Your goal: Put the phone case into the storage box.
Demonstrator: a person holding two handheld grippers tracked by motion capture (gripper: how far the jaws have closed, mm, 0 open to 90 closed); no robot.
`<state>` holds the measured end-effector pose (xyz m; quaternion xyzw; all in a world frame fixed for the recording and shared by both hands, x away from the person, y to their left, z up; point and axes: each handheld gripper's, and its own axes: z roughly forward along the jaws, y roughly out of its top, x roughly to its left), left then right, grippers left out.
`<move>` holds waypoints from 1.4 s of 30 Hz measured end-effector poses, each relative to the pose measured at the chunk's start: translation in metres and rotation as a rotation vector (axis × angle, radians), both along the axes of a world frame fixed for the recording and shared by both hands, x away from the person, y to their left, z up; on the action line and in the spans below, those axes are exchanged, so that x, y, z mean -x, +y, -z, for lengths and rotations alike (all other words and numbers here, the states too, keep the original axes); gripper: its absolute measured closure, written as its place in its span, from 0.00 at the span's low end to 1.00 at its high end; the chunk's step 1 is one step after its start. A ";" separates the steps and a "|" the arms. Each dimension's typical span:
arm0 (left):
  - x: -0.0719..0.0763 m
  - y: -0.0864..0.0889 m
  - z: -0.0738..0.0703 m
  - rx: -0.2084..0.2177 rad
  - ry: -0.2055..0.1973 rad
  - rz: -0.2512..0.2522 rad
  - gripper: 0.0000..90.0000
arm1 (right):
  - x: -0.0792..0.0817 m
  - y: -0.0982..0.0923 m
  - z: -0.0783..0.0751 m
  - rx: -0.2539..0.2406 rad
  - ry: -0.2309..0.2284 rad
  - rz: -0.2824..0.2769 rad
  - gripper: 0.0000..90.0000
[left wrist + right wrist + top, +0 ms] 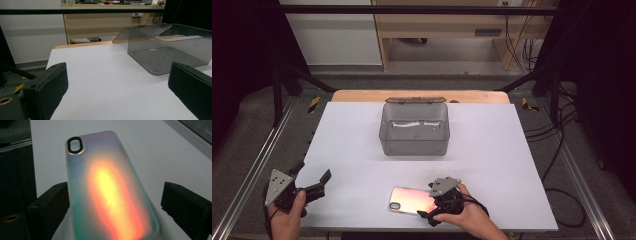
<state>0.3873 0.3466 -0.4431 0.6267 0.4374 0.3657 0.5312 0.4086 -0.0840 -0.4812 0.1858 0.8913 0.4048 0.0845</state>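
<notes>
- the right gripper (113, 202) has its jaws spread wide, one on each side of the phone case (110, 187); the left jaw sits just beside or against the case's edge, the right jaw stands clear of it, and neither clamps.
- the iridescent case lies flat on the white bench (492, 145) in the lower middle of the high view, camera cutout toward the frame's left.
- in the high view the right gripper (432, 207) sits at the case's right end, a hand wrapped around it.
- the left gripper (314, 181), lower left of the high view, has its jaws open with nothing between them, well apart from the case.
- a clear smoky box (414, 131) with its lid swung back stands at the upper middle of the bench, apparently empty.
- judged step: lining up to grasp the case, likely to carry it to the box.
- next move calls for closing squarely on the long edges; the case is thin and flat, so the jaws could slide off or skid it along the bench.
</notes>
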 end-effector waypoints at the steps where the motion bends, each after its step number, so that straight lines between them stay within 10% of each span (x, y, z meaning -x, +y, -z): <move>1: 0.000 0.000 0.000 0.001 0.000 0.003 0.03 | 0.000 0.002 0.001 0.007 0.000 -0.010 0.13; 26: -0.002 -0.007 -0.001 0.001 0.004 0.043 0.03 | 0.007 0.010 -0.001 0.066 -0.012 -0.005 0.20; 38: 0.002 -0.010 -0.004 0.012 0.010 0.063 0.03 | 0.014 -0.002 -0.024 -0.032 -0.103 0.196 0.19; 42: 0.004 -0.014 -0.009 0.090 0.032 0.084 0.03 | 0.017 -0.001 -0.034 -0.080 -0.150 0.268 0.19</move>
